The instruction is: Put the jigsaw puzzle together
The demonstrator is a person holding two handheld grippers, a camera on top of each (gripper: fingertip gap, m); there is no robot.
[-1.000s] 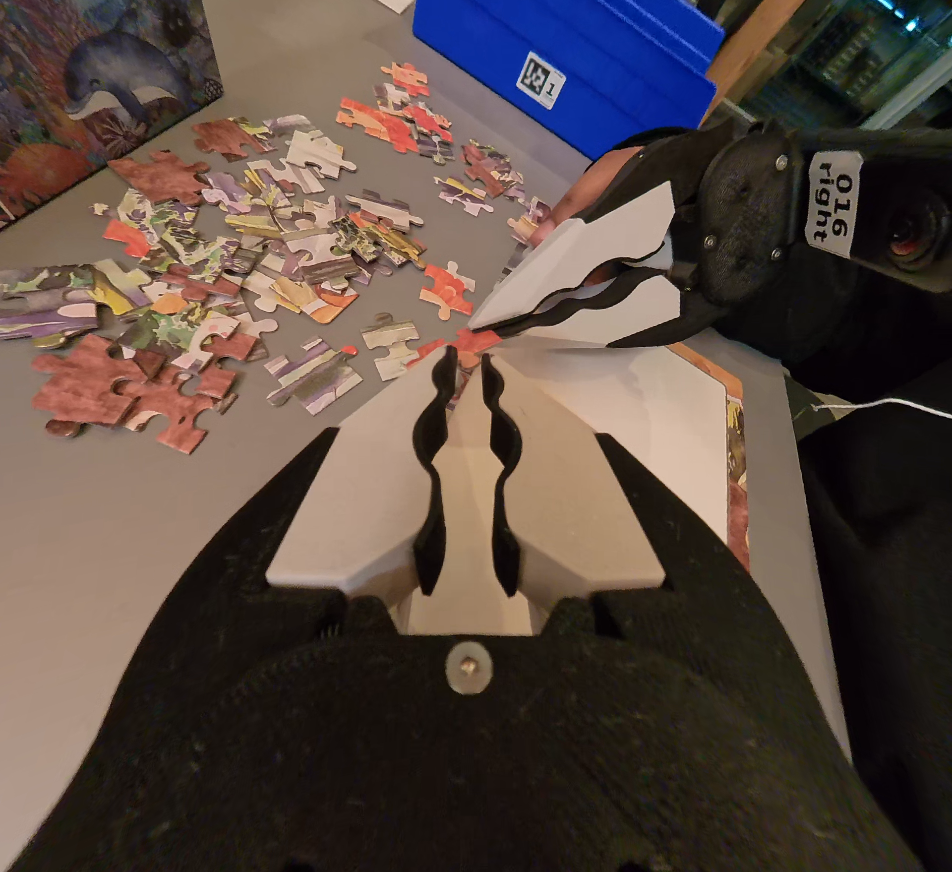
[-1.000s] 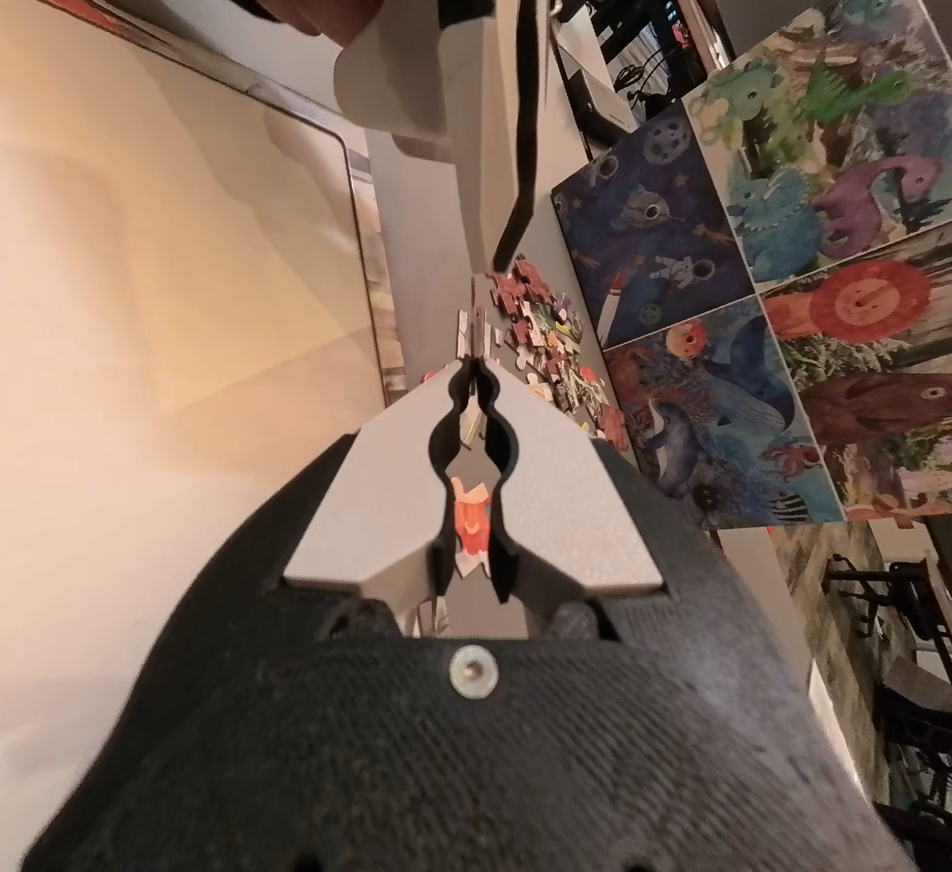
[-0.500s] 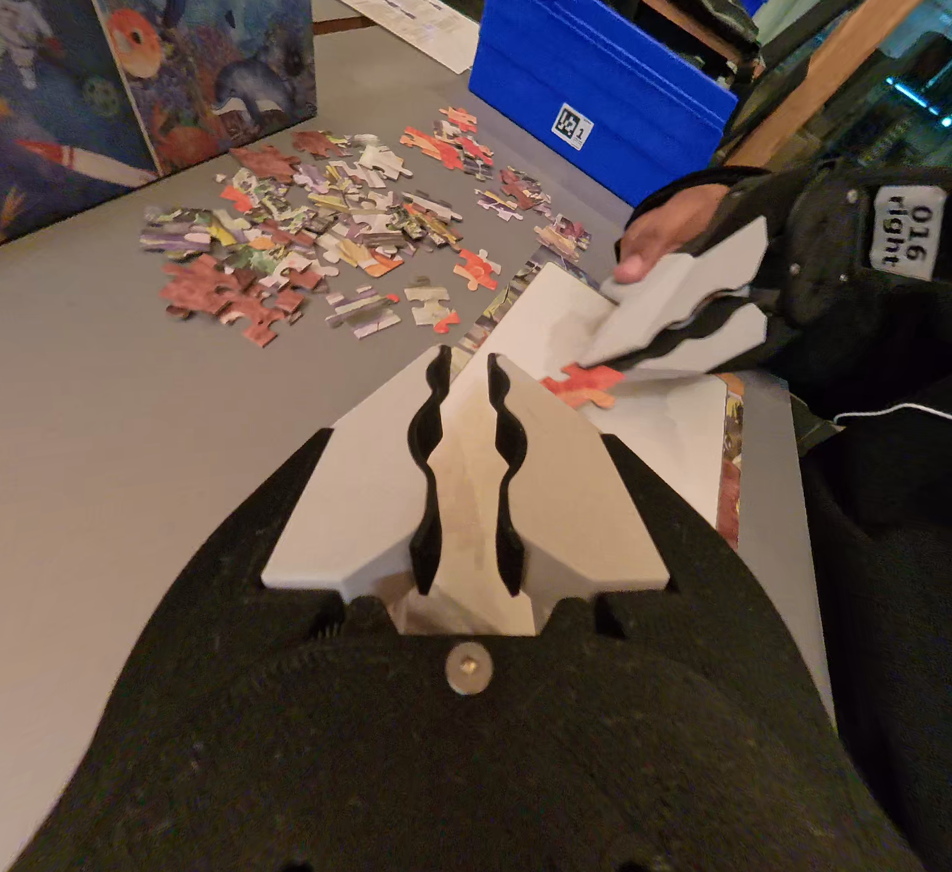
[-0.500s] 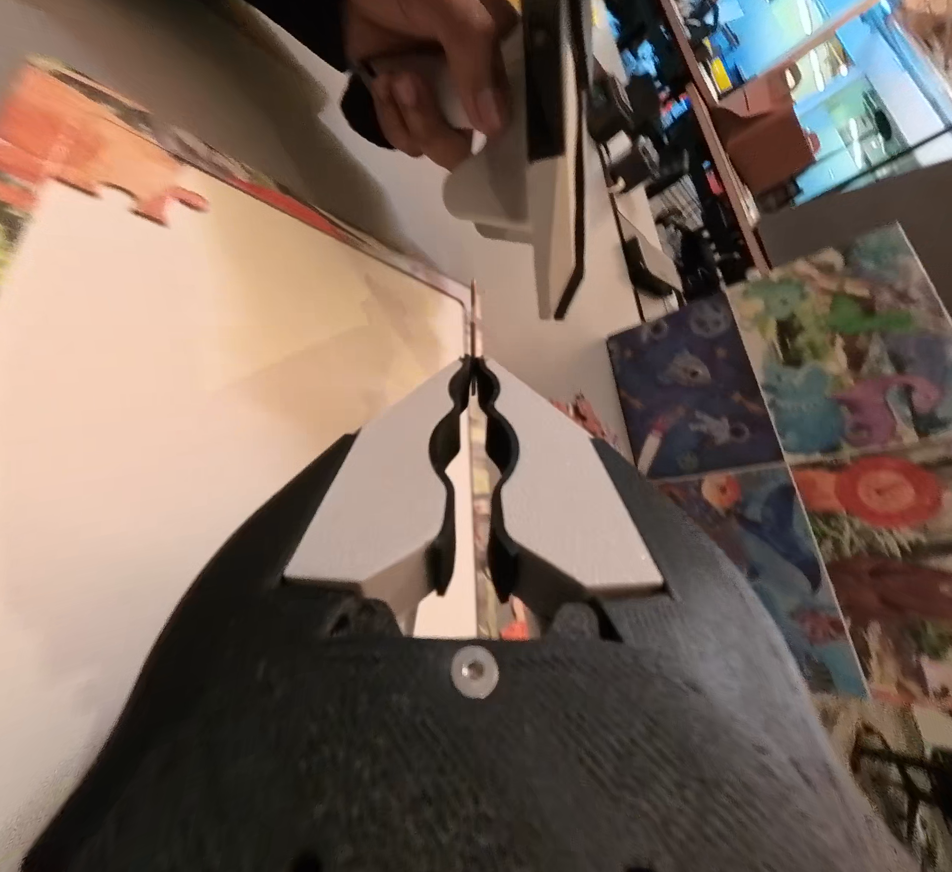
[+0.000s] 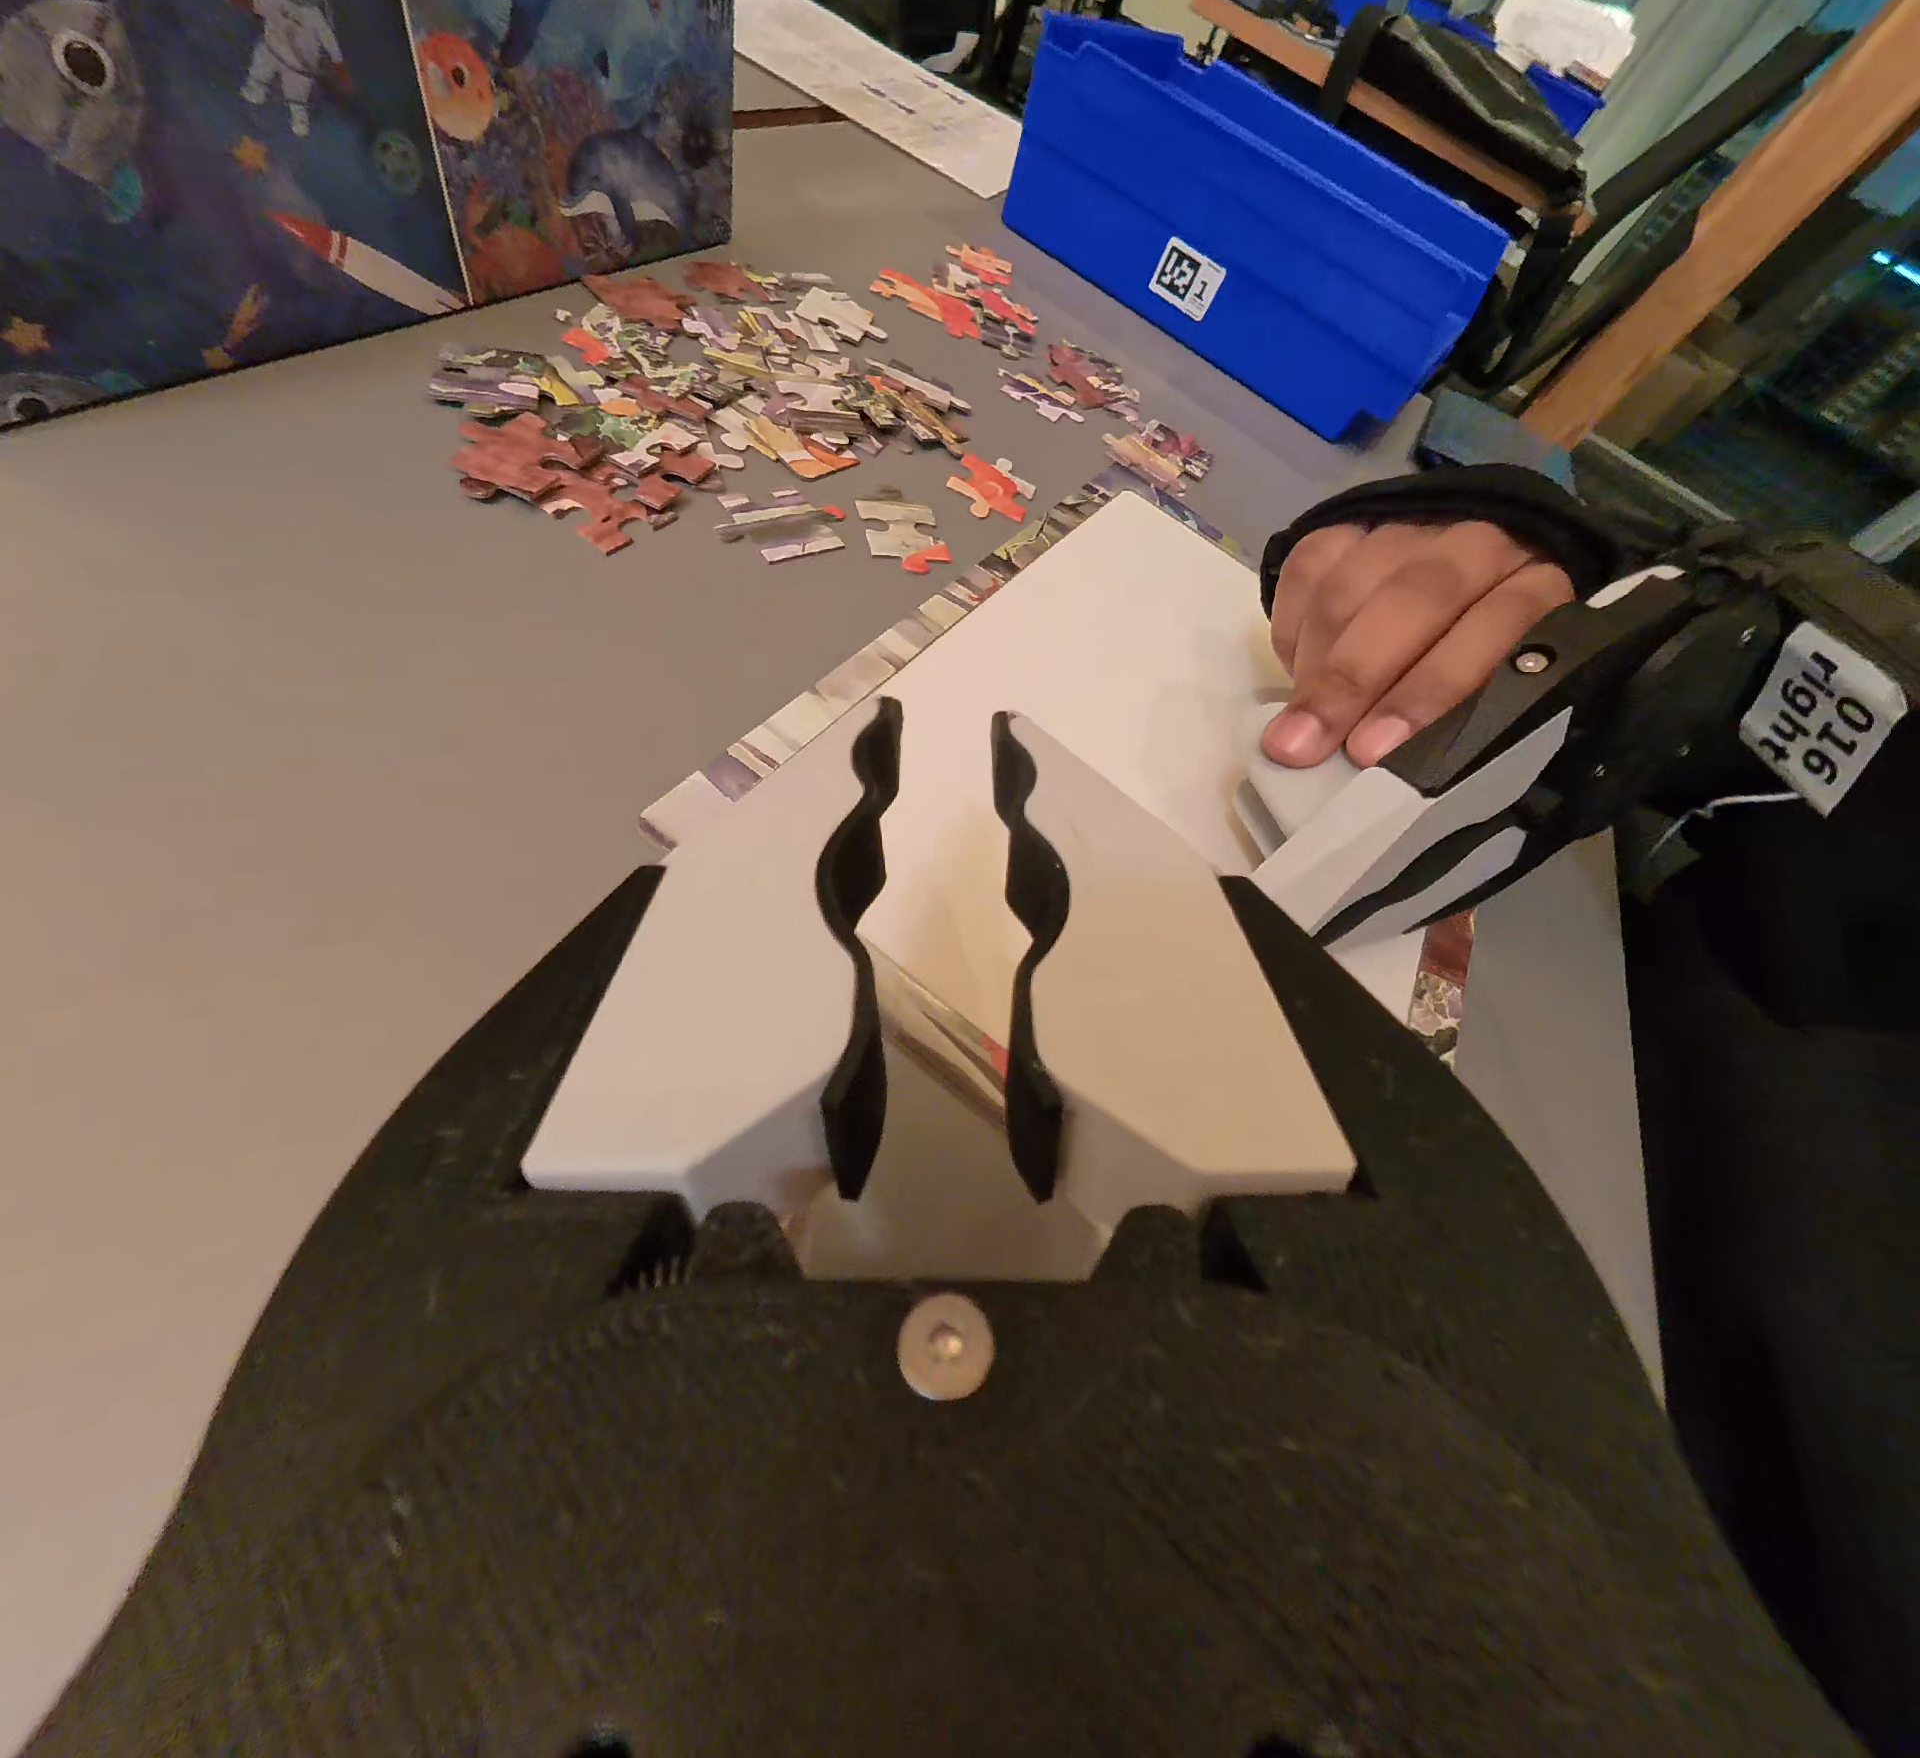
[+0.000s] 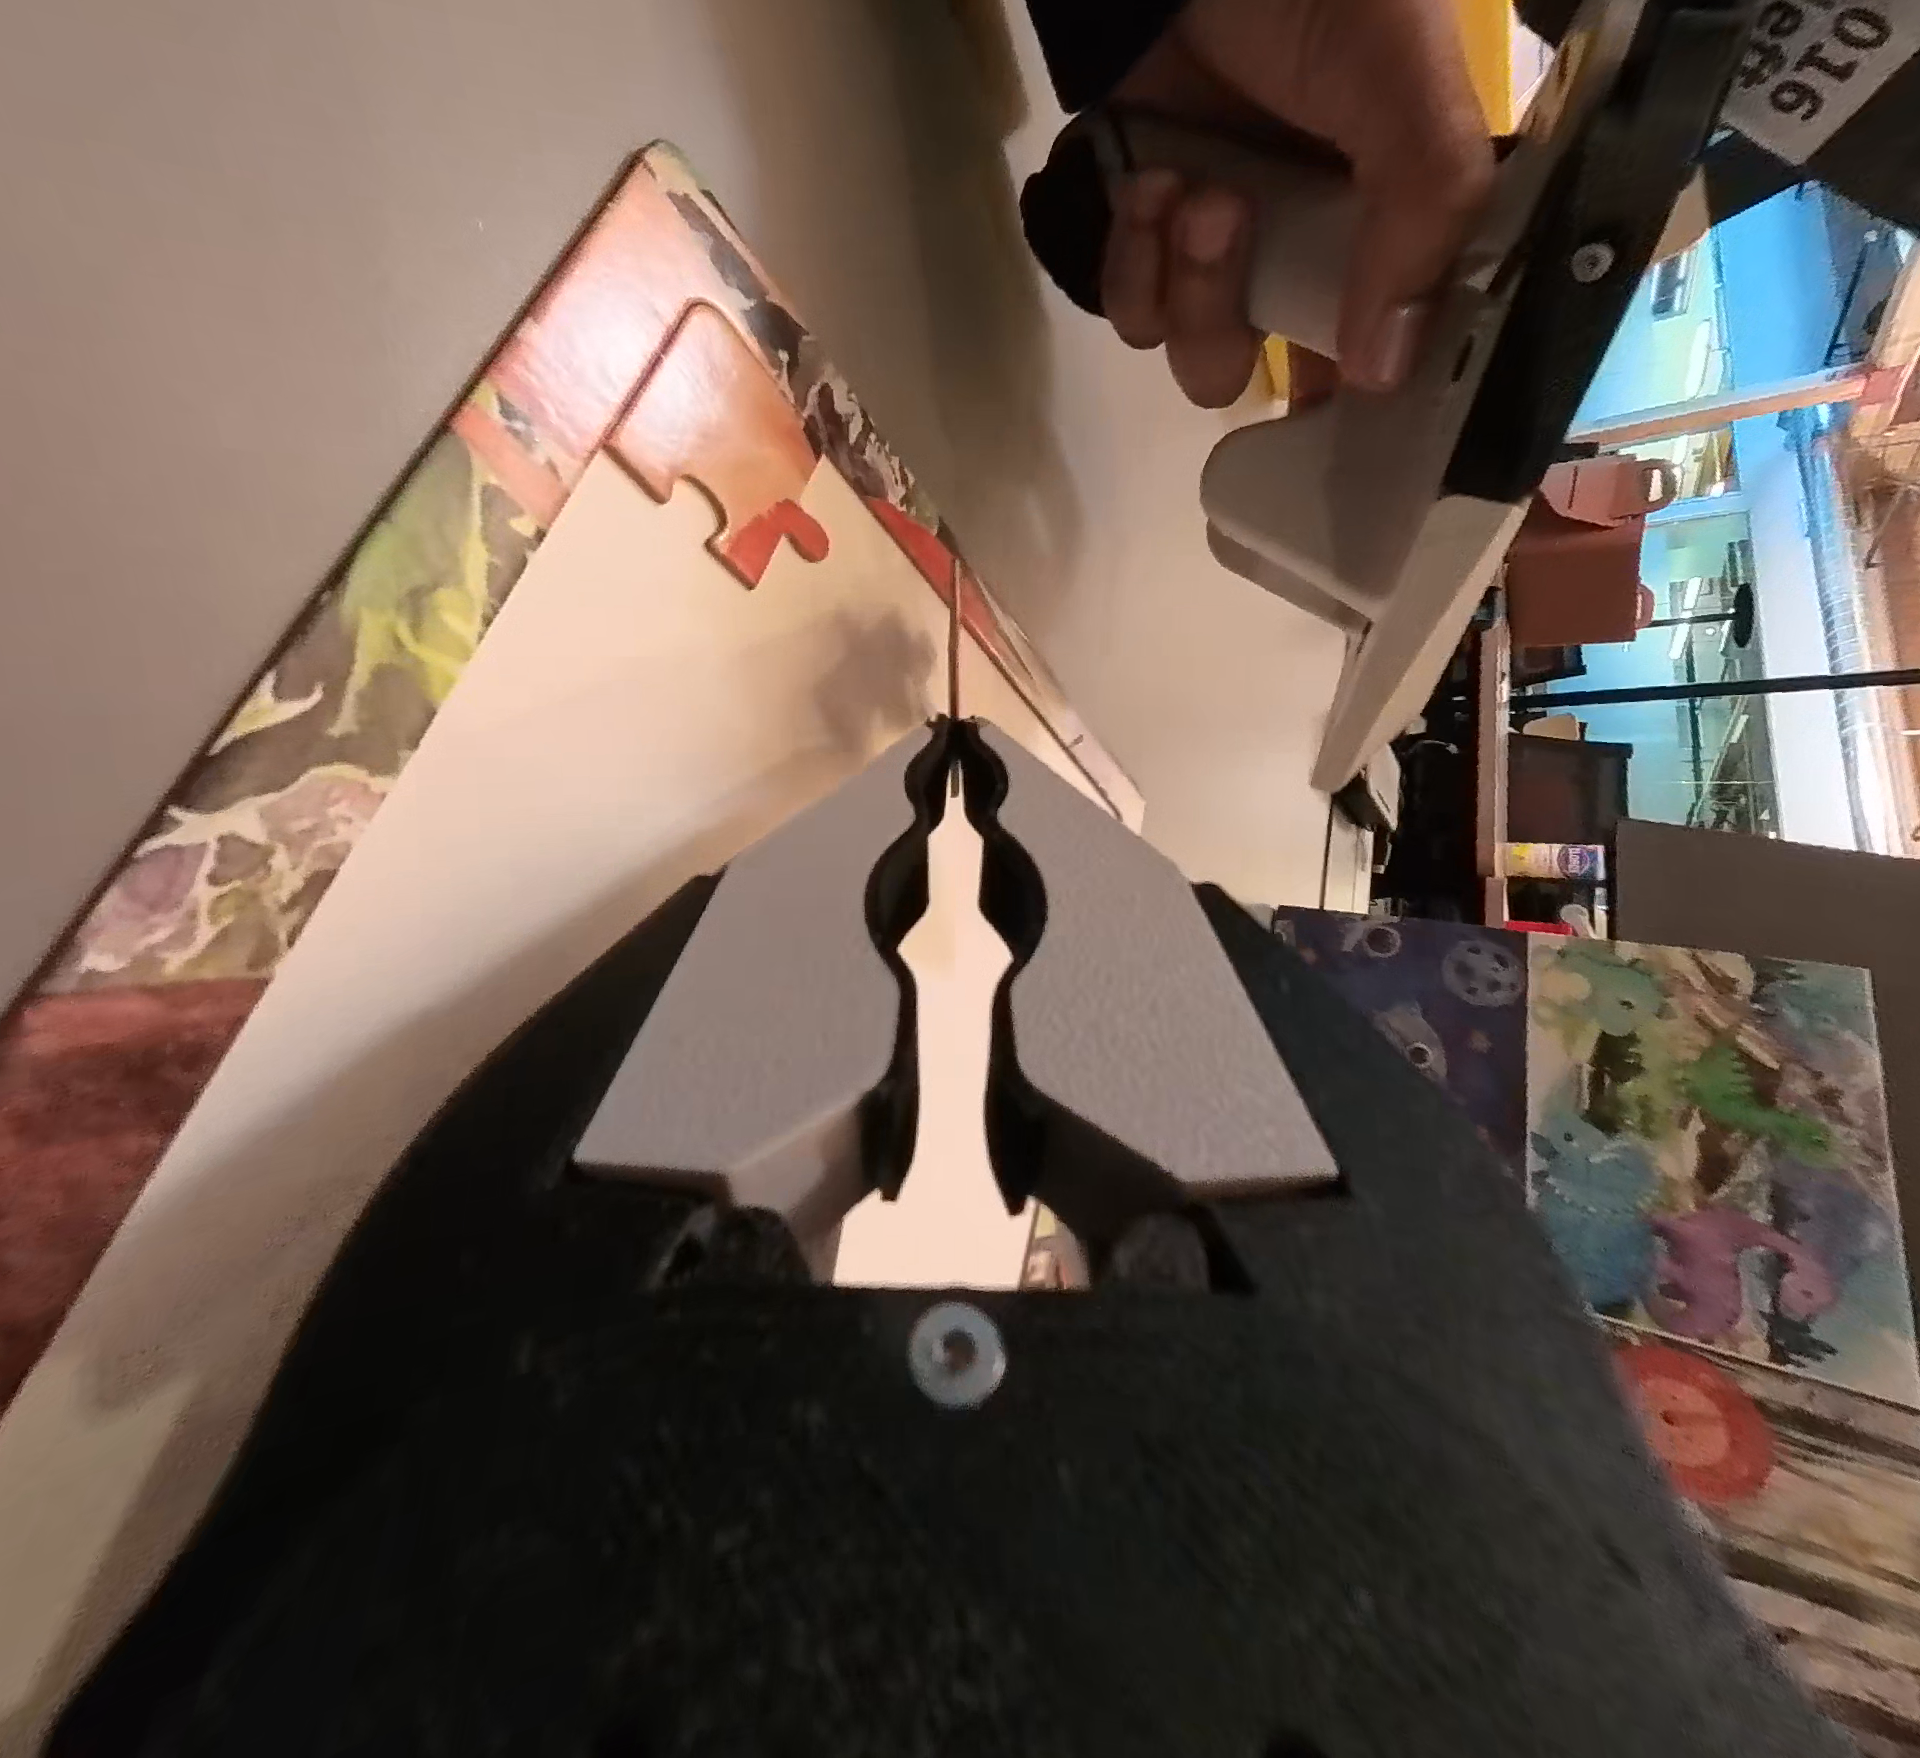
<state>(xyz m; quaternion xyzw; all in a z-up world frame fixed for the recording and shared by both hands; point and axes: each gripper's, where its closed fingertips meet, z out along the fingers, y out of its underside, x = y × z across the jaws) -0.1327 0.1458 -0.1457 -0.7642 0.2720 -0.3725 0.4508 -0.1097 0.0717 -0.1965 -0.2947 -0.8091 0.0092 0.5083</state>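
Over the white puzzle tray, a thin edge-on puzzle piece between wavy black fingers

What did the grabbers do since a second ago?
The right gripper carried an orange piece, held edge-on, from the loose pieces over to the puzzle tray. The left gripper rose and pulled back, staying open and empty.

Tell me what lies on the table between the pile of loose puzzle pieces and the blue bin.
In the left wrist view, a few stray pieces lie scattered between the pile of loose pieces and the blue bin; the rest is bare grey table.
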